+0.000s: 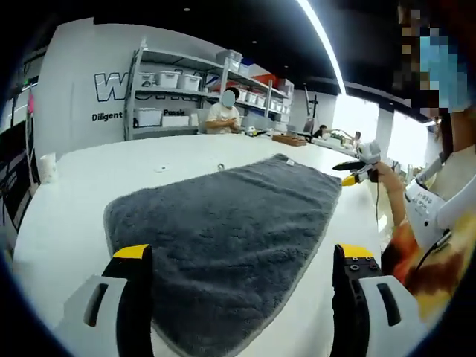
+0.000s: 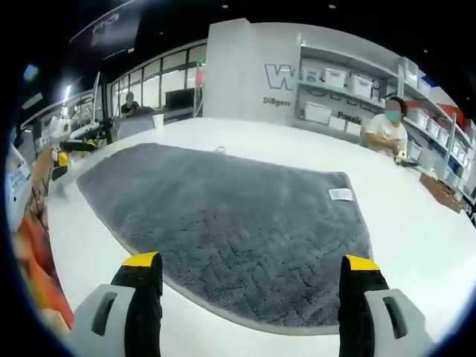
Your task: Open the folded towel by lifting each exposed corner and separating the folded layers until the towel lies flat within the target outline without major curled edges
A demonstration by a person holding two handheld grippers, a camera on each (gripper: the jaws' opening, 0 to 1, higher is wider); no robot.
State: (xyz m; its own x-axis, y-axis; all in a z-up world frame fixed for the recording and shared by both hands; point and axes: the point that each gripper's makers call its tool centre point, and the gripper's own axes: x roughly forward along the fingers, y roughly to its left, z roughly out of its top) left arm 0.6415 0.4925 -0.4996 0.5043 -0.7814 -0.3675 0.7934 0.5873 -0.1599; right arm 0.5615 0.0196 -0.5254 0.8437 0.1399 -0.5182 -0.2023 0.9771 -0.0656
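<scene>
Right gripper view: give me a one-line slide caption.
Open right gripper hovers over a gray towel spread flat on the white table, label up.

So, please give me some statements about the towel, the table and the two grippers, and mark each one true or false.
1. The grey towel lies spread open on the white table. True.
2. The right gripper is clamped on a towel corner. False: its jaws stand apart above the near edge and hold nothing.
3. A small white label shows near one towel corner. True.
4. The left gripper has its jaws wide open. True.
5. The towel is red. False: it is dark grey.
6. A stack of plates rests on the towel. False: nothing lies on it.
</scene>
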